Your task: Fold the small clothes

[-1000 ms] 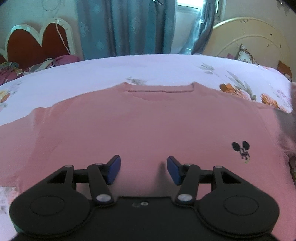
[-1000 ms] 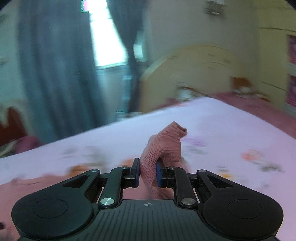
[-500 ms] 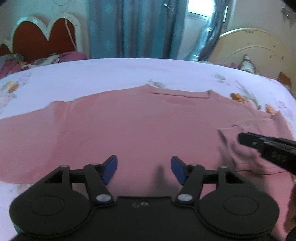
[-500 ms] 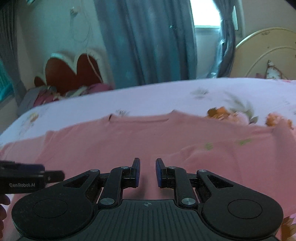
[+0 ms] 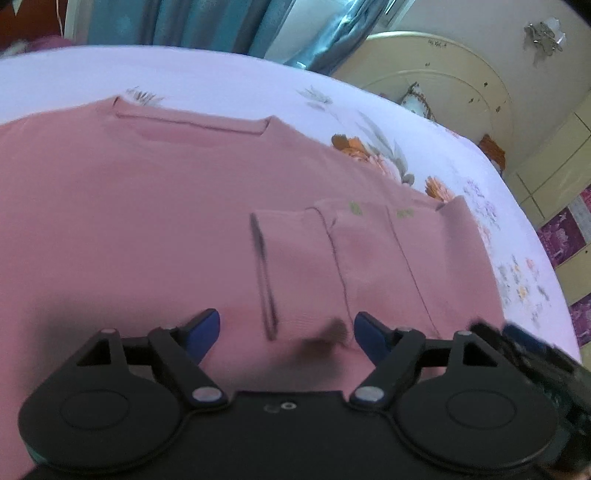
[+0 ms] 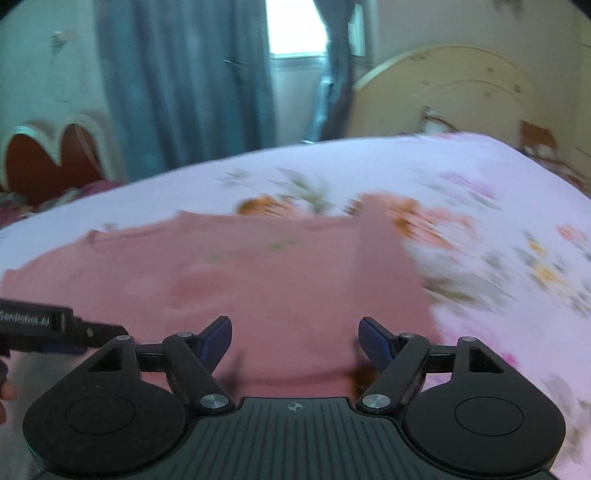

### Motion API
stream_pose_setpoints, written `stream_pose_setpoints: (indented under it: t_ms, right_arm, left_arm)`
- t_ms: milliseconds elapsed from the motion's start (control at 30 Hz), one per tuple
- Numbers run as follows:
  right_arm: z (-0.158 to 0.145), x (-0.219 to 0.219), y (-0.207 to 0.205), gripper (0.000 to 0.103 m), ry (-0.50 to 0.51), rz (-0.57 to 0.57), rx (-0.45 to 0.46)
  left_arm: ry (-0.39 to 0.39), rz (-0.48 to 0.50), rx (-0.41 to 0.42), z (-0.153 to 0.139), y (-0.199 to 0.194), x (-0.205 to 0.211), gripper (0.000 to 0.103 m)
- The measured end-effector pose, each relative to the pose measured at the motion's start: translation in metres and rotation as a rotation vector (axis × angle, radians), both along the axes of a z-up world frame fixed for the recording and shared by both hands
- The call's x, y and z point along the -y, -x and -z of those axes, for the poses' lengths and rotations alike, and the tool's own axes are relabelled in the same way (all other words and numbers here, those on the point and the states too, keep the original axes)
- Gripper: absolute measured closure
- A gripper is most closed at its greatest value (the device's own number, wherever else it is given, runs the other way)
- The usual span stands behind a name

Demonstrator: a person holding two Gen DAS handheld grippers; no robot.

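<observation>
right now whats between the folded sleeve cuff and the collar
Only flat pink shirt body lies between the cuff and the collar, in the left wrist view.

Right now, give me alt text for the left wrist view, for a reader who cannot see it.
A pink sweatshirt lies spread flat on a floral bedsheet, its right sleeve folded in across the body. The left tool hovers open over the near edge, holding nothing. Blue curtains and a cream headboard stand behind the bed.
</observation>
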State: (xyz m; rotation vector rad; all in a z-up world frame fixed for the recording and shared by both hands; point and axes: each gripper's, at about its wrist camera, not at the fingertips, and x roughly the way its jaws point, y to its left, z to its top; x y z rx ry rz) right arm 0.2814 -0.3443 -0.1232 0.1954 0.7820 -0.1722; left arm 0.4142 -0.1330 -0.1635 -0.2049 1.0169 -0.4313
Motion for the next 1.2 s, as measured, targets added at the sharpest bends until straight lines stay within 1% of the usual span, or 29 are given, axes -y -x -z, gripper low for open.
stream_pose_setpoints:
  t_ms: [33,67,100,133,167,200,267,333,400,500,600,633,667,700,733,767,833,867,900,933,1000,1067,1100,1167,1200]
  right_arm:
    - [0.001,0.007,0.005,0.028,-0.004,0.015,-0.011]
    - [0.003,0.011,0.011,0.028,-0.007,0.026,-0.016]
    - [0.005,0.015,0.018,0.028,-0.007,0.036,-0.02]
    - [0.006,0.016,0.02,0.028,-0.006,0.042,-0.024]
    - [0.008,0.018,0.024,0.028,-0.008,0.046,-0.026]
    - [0.009,0.019,0.025,0.028,-0.009,0.049,-0.026]
    - [0.012,0.017,0.023,0.028,-0.006,0.049,-0.028]
    - [0.014,0.016,0.02,0.028,-0.003,0.05,-0.03]
    - [0.015,0.015,0.017,0.028,-0.003,0.055,-0.034]
    - [0.022,0.014,0.008,0.028,-0.002,0.056,-0.042]
    - [0.028,0.014,-0.004,0.028,0.006,0.071,-0.047]
    - [0.03,0.015,-0.009,0.028,0.004,0.08,-0.041]
    - [0.031,0.015,-0.013,0.031,0.0,0.086,-0.039]
    - [0.032,0.015,-0.019,0.051,-0.009,0.088,-0.042]
    - [0.034,0.015,-0.023,0.066,-0.018,0.085,-0.048]
    - [0.034,0.014,-0.027,0.073,-0.023,0.08,-0.046]
    - [0.035,0.013,-0.03,0.081,-0.015,0.069,-0.045]
    - [0.034,0.013,-0.029,0.09,-0.02,0.066,-0.04]
    - [0.033,0.013,-0.028,0.092,-0.012,0.068,-0.036]
    - [0.032,0.014,-0.025,0.092,0.001,0.079,-0.03]
    - [0.033,0.02,-0.02,0.092,-0.016,0.112,-0.037]
    - [0.037,0.023,-0.016,0.092,-0.027,0.119,-0.051]
    - [0.036,0.02,-0.015,0.092,-0.012,0.113,-0.053]
    - [0.033,0.019,-0.013,0.092,-0.016,0.093,-0.067]
    - [0.032,0.02,-0.01,0.092,-0.025,0.08,-0.078]
  left_arm:
    - [0.005,0.002,0.009,0.002,0.001,0.003,0.048]
    - [0.006,0.003,0.007,0.004,-0.001,0.007,0.055]
    - [0.003,-0.001,0.011,0.004,0.0,0.009,0.065]
    - [0.011,-0.002,0.014,0.004,0.001,0.01,0.081]
    - [0.027,0.006,0.003,0.005,-0.001,0.012,0.089]
    - [0.053,0.008,-0.003,0.004,0.002,0.007,0.093]
    - [0.057,0.002,0.013,0.004,0.001,0.007,0.094]
    - [0.08,0.003,0.041,-0.004,0.002,0.006,0.095]
    - [0.125,-0.012,0.084,-0.024,0.0,-0.002,0.095]
    - [0.181,-0.034,0.16,-0.061,-0.007,-0.02,0.095]
    - [0.189,-0.05,0.231,-0.09,-0.012,-0.042,0.095]
    - [0.186,-0.057,0.244,-0.095,-0.012,-0.049,0.095]
    - [0.175,-0.066,0.257,-0.097,-0.013,-0.056,0.095]
    - [0.153,-0.077,0.269,-0.097,-0.013,-0.064,0.095]
    - [0.128,-0.088,0.275,-0.095,-0.012,-0.072,0.095]
    - [0.111,-0.103,0.27,-0.093,-0.01,-0.081,0.095]
    - [0.081,-0.148,0.237,-0.08,-0.009,-0.098,0.095]
    - [0.056,-0.168,0.228,-0.071,-0.009,-0.104,0.095]
    - [0.026,-0.187,0.215,-0.06,-0.008,-0.109,0.095]
    - [0.017,-0.204,0.189,-0.05,-0.01,-0.115,0.095]
    - [0.0,-0.226,0.137,-0.029,-0.008,-0.12,0.095]
    - [-0.046,-0.217,0.119,-0.013,-0.006,-0.117,0.095]
    - [-0.058,-0.213,0.101,-0.007,-0.004,-0.117,0.094]
    - [-0.078,-0.205,0.112,-0.004,-0.002,-0.115,0.093]
    - [-0.092,-0.199,0.12,-0.005,0.002,-0.115,0.089]
